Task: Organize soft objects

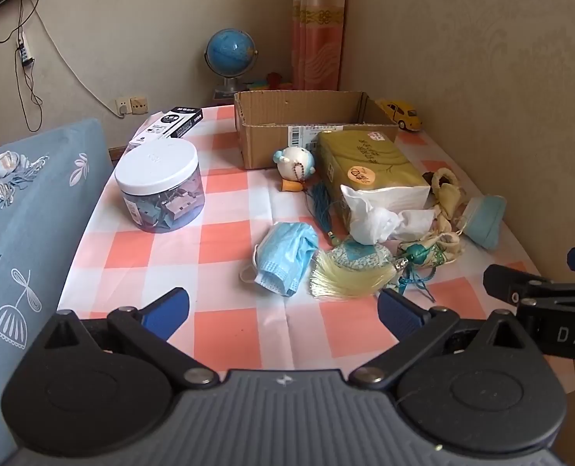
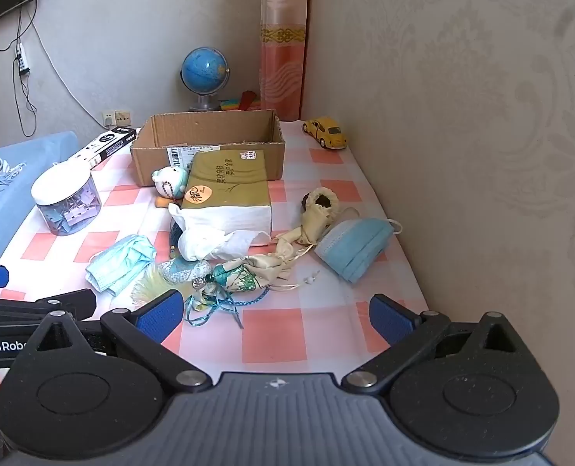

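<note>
On the table [image 1: 225,334], a cardboard box [image 1: 271,143] is set at the far side, open upward. A tissue pack [image 1: 369,167] is placed directly before the box's front wall, with a plush toy [image 1: 293,163] just to its left. A lidded jar [image 1: 159,186] is found well left of these, and a flat carton [image 1: 171,124] lies behind the jar. A toy car [image 1: 402,113] stands right of the box, near the wall. Before the tissue pack, a crumpled tissue [image 1: 376,221] lies; nearer still, a folded mask [image 1: 283,256] is positioned left of a tasselled sachet [image 1: 349,268]. A second mask [image 2: 353,248] lies to the right, beside the wall, with a cloth pouch [image 2: 320,209] behind it. A globe [image 1: 231,52] stands beyond the table.
</note>
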`<state>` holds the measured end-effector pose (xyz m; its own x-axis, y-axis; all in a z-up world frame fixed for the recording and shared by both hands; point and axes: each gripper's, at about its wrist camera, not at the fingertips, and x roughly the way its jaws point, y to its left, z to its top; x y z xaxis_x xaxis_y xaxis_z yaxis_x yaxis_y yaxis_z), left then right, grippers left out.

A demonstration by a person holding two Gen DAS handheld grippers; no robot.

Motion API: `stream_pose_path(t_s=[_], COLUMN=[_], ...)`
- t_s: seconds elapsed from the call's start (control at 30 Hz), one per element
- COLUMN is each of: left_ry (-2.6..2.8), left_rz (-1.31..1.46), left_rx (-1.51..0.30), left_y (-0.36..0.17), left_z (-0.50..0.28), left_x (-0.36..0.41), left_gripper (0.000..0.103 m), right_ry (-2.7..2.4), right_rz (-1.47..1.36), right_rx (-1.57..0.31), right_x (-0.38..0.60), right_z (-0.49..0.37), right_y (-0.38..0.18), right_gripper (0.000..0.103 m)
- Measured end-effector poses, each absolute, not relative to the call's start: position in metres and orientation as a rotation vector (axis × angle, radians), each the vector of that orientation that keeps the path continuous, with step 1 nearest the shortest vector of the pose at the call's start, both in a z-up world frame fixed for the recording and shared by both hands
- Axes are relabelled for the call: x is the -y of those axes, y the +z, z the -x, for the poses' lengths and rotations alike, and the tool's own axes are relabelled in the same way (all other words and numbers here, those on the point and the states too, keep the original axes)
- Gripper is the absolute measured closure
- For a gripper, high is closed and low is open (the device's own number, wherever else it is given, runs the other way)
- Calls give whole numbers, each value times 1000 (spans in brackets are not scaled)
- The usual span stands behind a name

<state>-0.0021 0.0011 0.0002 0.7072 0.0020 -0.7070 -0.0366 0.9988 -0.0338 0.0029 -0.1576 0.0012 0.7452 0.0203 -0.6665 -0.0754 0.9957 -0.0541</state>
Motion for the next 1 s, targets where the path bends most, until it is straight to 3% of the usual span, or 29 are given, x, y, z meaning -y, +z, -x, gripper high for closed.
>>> stream_pose_path(t_s=[1.0], left_ry=[20], left_rz=[47], left_rx=[-781], left_y=[4], left_z=[3], left_x=[0], left_gripper=[1], right_ry=[56], right_rz=[77], right_rx=[-723], right_x=[159], right_z=[-1], right_y=[3], right_gripper=[0])
